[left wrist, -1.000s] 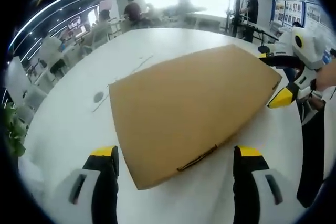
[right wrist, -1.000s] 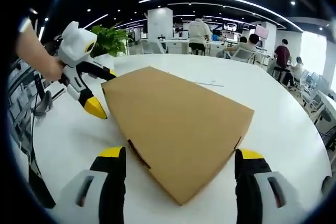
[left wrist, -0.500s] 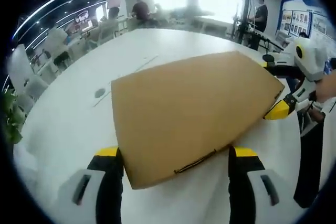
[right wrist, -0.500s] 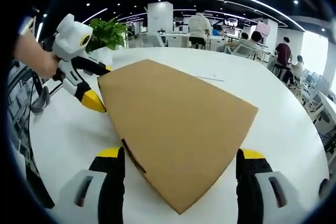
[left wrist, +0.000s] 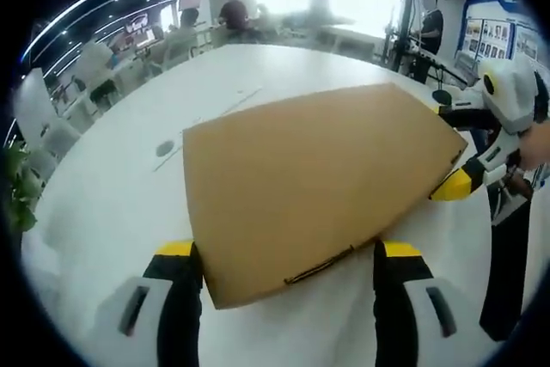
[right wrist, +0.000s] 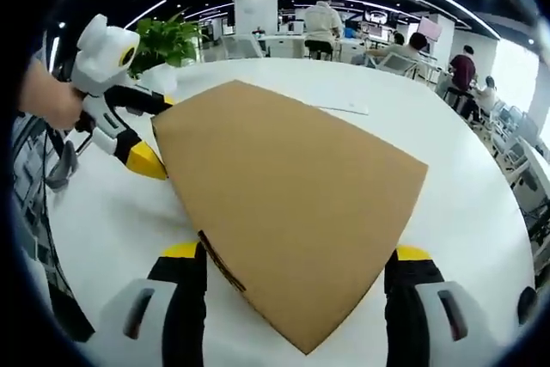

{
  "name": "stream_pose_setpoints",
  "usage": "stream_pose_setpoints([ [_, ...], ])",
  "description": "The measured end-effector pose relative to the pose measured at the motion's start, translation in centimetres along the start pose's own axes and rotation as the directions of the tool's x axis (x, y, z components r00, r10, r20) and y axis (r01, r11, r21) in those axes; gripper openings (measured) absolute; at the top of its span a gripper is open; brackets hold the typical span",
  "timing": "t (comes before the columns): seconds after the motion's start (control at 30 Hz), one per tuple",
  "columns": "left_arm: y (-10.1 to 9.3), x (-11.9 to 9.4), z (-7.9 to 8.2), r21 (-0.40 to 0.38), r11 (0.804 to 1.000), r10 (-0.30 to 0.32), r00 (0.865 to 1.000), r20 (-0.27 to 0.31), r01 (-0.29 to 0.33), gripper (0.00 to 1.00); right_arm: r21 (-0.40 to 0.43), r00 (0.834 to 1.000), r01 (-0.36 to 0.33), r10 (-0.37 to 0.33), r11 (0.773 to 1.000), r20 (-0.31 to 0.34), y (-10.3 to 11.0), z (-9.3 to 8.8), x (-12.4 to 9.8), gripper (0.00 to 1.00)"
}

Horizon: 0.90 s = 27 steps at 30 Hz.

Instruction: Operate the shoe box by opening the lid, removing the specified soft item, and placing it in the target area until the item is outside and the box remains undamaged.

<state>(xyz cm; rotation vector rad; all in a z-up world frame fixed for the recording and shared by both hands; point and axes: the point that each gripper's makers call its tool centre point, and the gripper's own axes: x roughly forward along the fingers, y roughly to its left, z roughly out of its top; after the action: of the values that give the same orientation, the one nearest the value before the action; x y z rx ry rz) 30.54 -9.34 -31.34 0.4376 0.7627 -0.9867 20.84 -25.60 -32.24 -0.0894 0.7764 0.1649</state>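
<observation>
While still shut, shoe box (left wrist: 309, 182) between wide-spread fingers (left wrist: 180, 294) of both grippers.

white table (left wrist: 112, 204), shoe box (left wrist: 309, 178) (closed)

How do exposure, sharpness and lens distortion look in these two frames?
Left gripper view: windows behind are blown out and hazy; the shoe box is evenly lit and its straight edges bow. Right gripper view: dim ceiling with bright light strips, the box sharp, its edges bowed, the table bright white without harsh shadows.
</observation>
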Motion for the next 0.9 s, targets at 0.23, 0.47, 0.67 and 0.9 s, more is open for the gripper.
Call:
stream_pose_setpoints([
  [0.23,-0.03,0.02,0.01,-0.011,1.000,0.008,1.000,-0.020,-0.008,0.83,0.004,1.000,-0.015,0.015,1.000,0.016,-0.03,-0.12,-0.15,0.86],
  [0.47,-0.01,-0.14,-0.21,-0.034,0.999,0.032,0.999,-0.036,-0.033,0.84,-0.003,0.998,0.004,-0.004,1.000,-0.069,-0.04,0.01,0.43,0.88],
  [0.67,-0.08,-0.26,-0.42,-0.054,0.998,0.040,0.997,-0.065,-0.044,0.84,-0.016,0.999,-0.036,0.036,0.999,-0.024,-0.13,-0.06,0.07,0.86],
  [0.9,-0.21,-0.53,-0.56,-0.068,0.997,0.040,0.999,-0.034,-0.043,0.84,-0.107,0.996,-0.035,0.026,0.994,-0.089,-0.32,-0.18,-0.20,0.80],
])
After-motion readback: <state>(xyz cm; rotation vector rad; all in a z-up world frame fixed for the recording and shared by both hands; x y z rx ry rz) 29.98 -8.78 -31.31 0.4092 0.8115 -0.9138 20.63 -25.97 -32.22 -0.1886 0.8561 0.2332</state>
